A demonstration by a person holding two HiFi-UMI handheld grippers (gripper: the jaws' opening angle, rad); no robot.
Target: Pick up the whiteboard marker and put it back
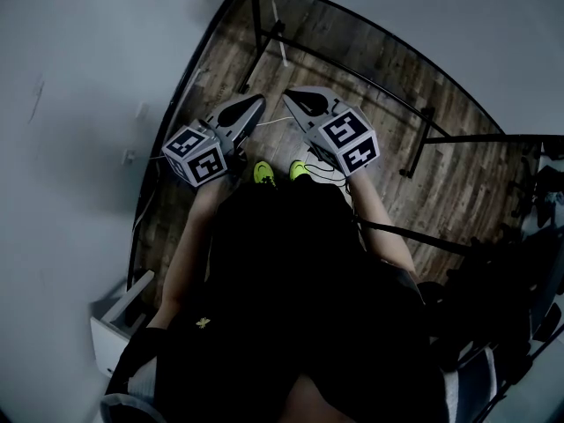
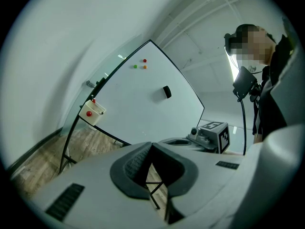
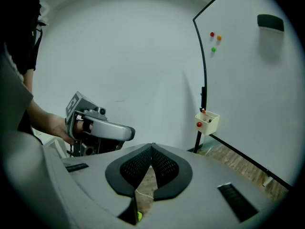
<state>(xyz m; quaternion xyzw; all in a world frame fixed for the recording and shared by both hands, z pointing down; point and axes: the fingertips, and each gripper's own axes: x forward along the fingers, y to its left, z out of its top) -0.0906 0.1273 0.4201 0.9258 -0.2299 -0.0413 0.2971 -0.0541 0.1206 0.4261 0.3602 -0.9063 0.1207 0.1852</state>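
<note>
The left gripper [image 1: 256,106] and right gripper [image 1: 292,100] are held side by side facing the whiteboard [image 2: 143,99], all 4 jaws closed, empty.

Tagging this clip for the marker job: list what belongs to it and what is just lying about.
Job: whiteboard; small box on its frame, with what looks like a red-capped marker; left gripper, right gripper, both shut, empty.
Around: eraser; three magnets; neon shoes.

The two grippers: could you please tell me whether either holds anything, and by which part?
Nothing is held: the left gripper and the right gripper each have their jaws shut together, with nothing between them.
</note>
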